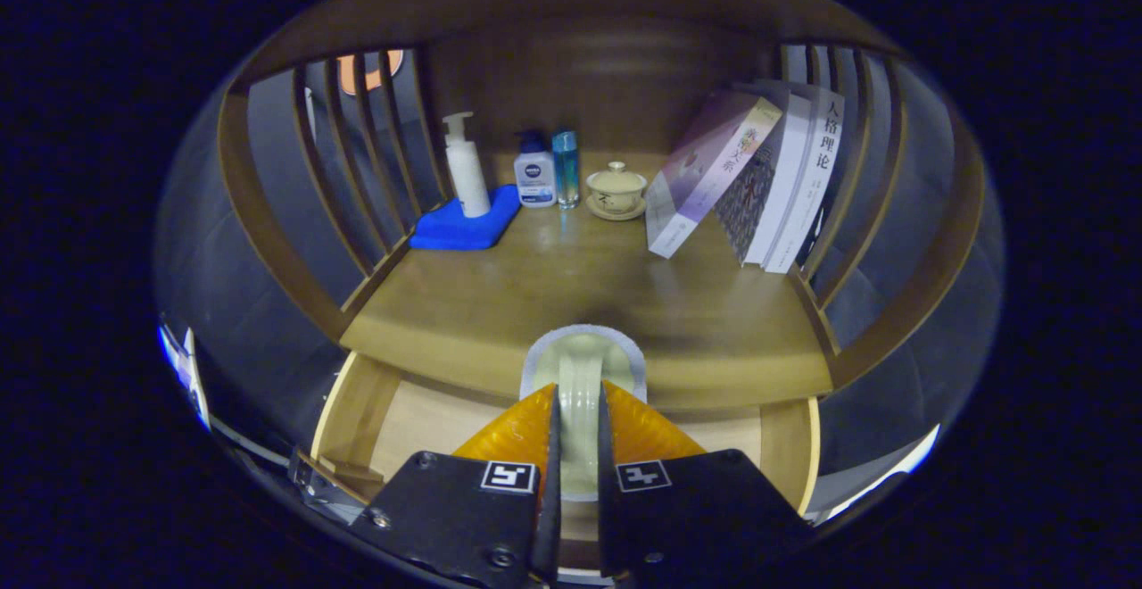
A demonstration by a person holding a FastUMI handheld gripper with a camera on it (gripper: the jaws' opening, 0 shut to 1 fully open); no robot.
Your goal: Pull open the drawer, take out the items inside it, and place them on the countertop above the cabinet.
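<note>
Gripper view is showing the gripper (578, 397) pinching a pale green object (582, 375), rounded at the top and seen edge on; it could be a dish or small lid, but its kind cannot be told. Both fingers are pressing on its sides, one on each flank, and the object is standing upright between them, its top rising just ahead of the fingertips. It is hanging over the front edge of the countertop (571, 294), with the open drawer (419, 415) lying directly below and behind it; the light wooden floor of the drawer is showing on both sides of the fingers.

Beyond the object, the wooden countertop is stretching back to a wooden rear panel, with slatted curved rails closing in both sides. At the back left, a white pump bottle (466, 166) is standing on a folded blue cloth (466, 225). Just beside the cloth, a squat white bottle with a blue cap (534, 171) is standing next to a slim blue bottle (566, 168), the two nearly touching. Near them, a cream lidded cup on a saucer (616, 191) is sitting. At the back right, several books (767, 178) are leaning against the right rail, tilted to the right.
</note>
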